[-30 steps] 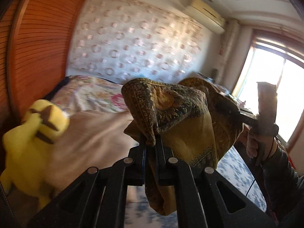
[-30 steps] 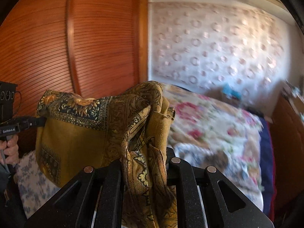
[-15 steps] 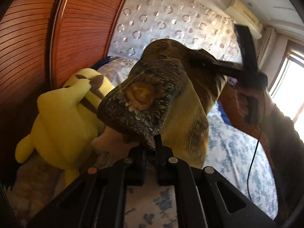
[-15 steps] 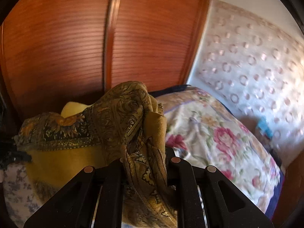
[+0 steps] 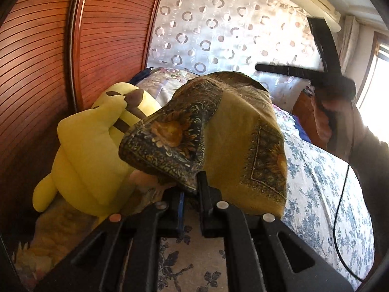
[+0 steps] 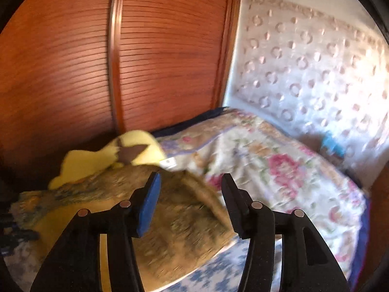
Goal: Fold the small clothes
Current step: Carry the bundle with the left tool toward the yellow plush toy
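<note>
A mustard-yellow patterned cloth (image 5: 233, 131) with dark paisley borders hangs over the bed. My left gripper (image 5: 192, 189) is shut on a corner of its dark border. My right gripper (image 6: 189, 182) is open and empty, its jaws wide apart just above the cloth (image 6: 180, 221), which is blurred below it. In the left wrist view the right gripper (image 5: 323, 56) is up at the far right, apart from the cloth, held by a hand.
A yellow plush toy (image 5: 94, 150) lies at the left by the slatted wooden wardrobe (image 5: 48, 60). The bed has a blue floral sheet (image 5: 316, 194) and a pink floral quilt (image 6: 267, 160). A padded headboard (image 6: 304, 73) is behind.
My right gripper has opened and let go of the cloth, which has dropped below it. My left gripper keeps its hold and the cloth has sunk lower toward the bed.
</note>
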Tool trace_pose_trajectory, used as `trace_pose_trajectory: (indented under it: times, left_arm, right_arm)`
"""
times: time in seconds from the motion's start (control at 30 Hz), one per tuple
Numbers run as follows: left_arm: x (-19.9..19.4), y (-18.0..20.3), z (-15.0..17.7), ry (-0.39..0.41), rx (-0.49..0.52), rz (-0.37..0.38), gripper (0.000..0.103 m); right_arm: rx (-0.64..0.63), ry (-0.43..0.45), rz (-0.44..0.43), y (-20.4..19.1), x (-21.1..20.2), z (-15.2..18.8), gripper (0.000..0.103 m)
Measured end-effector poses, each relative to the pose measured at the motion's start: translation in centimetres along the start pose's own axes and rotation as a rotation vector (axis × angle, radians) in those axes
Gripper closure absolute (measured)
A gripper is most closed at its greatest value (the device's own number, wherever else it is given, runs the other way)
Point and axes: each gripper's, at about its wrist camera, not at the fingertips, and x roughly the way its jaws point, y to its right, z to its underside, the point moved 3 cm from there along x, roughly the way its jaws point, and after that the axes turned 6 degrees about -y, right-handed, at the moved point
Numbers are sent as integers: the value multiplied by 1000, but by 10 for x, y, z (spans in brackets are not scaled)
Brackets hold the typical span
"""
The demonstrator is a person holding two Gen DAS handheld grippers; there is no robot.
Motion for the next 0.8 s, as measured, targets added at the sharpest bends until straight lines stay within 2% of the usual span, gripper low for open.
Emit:
trace_pose_trajectory:
  times: [0.1,0.2,0.43,0.57,0.8]
  left_arm:
    - [-3,0,-2,4,9,-2,91]
    - [-13,1,-3,22,36,-36,82]
    - [-37,7,-7,72,92,-100,68]
    - [-48,11,-9,95,109,-97,65]
    - [-59,32,-8,104,157,-73,63]
  right_arm:
    - [9,-53,-54,-8,14,19,50]
    - [35,-108,-65,-12,33,36,50]
    - [69,-108,-28,-15,51,55,48]
    - [99,-102,-15,-18,41,56,47]
    - [140,-69,-15,-27,-6,70,46]
